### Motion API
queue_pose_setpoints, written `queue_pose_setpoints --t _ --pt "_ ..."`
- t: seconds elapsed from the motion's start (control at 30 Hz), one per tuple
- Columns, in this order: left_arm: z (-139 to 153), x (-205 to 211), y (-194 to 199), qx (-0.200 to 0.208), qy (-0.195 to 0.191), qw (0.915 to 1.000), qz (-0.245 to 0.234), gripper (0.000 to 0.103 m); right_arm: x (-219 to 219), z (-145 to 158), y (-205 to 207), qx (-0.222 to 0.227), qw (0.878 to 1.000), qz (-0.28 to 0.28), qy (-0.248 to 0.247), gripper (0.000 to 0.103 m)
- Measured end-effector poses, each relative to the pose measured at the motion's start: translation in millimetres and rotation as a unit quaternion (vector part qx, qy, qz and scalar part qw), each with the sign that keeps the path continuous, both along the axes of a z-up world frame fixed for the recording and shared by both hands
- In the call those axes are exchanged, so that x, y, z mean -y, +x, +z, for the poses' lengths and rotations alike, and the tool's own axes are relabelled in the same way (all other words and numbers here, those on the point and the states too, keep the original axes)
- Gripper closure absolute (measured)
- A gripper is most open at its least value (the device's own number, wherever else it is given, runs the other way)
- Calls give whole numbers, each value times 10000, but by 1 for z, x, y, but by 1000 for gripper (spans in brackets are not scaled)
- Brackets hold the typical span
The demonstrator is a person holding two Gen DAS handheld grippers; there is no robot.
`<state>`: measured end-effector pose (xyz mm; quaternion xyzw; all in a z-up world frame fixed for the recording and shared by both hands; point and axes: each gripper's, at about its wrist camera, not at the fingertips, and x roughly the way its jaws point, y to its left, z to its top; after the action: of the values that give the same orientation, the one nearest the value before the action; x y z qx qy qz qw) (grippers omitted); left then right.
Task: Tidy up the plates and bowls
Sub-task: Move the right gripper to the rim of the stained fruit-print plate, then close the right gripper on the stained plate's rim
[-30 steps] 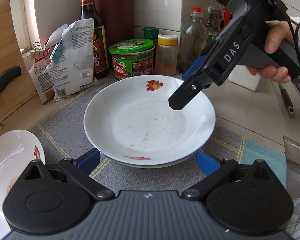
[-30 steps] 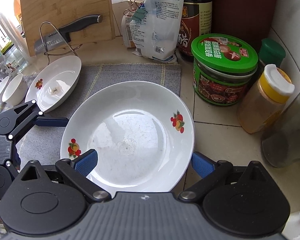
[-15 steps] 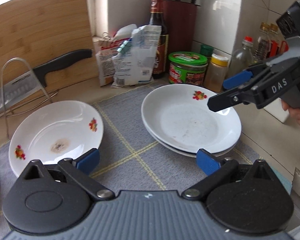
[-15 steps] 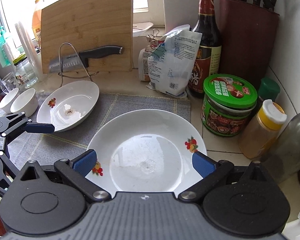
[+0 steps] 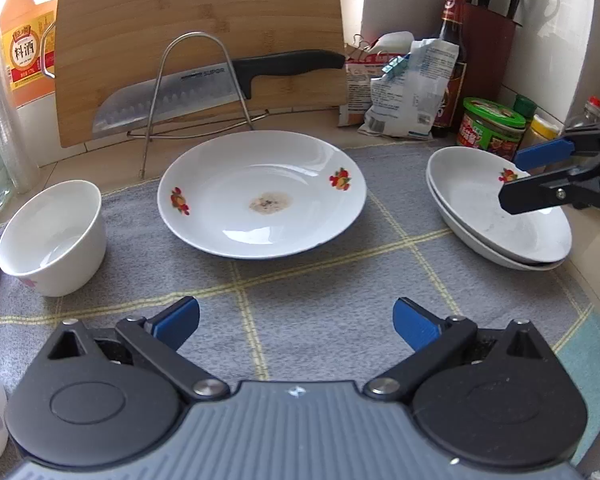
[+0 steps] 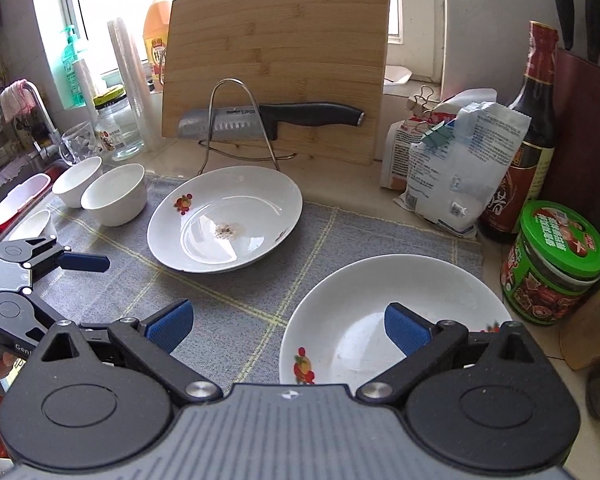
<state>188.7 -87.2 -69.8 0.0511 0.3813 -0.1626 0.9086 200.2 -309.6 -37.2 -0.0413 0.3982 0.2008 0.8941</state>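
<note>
Found one white plate (image 5: 262, 194) with fruit motifs lying alone at the middle of the grey checked mat (image 5: 320, 280), a brownish smear of residue at its centre. Noted a stack of two like plates (image 5: 472, 200) at the right end of the same mat, well apart from the single plate, the upper one nested in the lower. Saw a white bowl (image 5: 52, 236) standing upright near the mat's left edge, with a second bowl (image 6: 77, 181) just beside it, farther left.

Saw the left gripper (image 5: 296, 316) poised above bare mat in front of the single plate, its blue-padded fingers spread wide and holding nothing. Saw the right gripper (image 6: 288, 324) tilted down over the near rim of the stack, fingers at full spread after just having been opening, with nothing between them and the pads clear of the plates. Could make out only a trace of a hand at the picture edges.

Behind the mat, on the beige counter (image 5: 292, 120): noted a bamboo cutting board (image 5: 200, 20) standing upright, a wire rack (image 5: 156, 120) before it, and a black-handled knife (image 5: 220, 84) lying across the rack. To the right: clipped bags (image 5: 404, 92), a dark sauce bottle (image 5: 452, 20), a green-lidded jar (image 5: 492, 124) and a knife block (image 5: 488, 48).
</note>
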Motion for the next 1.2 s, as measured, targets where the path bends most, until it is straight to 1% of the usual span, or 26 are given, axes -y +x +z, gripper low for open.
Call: queue_pose_setpoints --t 0.1,0.27,0.47,0.6,0.63,0.83,1.2 --pt "-9 -10 8 -7 49 10000 -28 1 -14 -3 2 -152 9999 -43 -18 0" --pt "-22 -21 20 -16 51 9999 -157 1 -38 -6 7 -280 9993 -80 -239 0" --pt "-35 -23 35 -87 14 9993 -356 1 -55 -9 13 -433 9985 -79 -340 0" --pt "-38 -19 39 11 142 9990 -427 1 -61 -13 21 -582 9977 -35 -339 0" --pt "-38 -18 40 37 192 9989 -437 0 -62 -15 24 -625 9975 -33 -328 0" --pt "-40 -17 50 112 154 9986 -500 0 -65 -22 47 -835 9964 7 -132 0" --pt "-42 -16 57 216 110 9988 -425 0 -76 -31 107 -1035 9939 363 -83 0"
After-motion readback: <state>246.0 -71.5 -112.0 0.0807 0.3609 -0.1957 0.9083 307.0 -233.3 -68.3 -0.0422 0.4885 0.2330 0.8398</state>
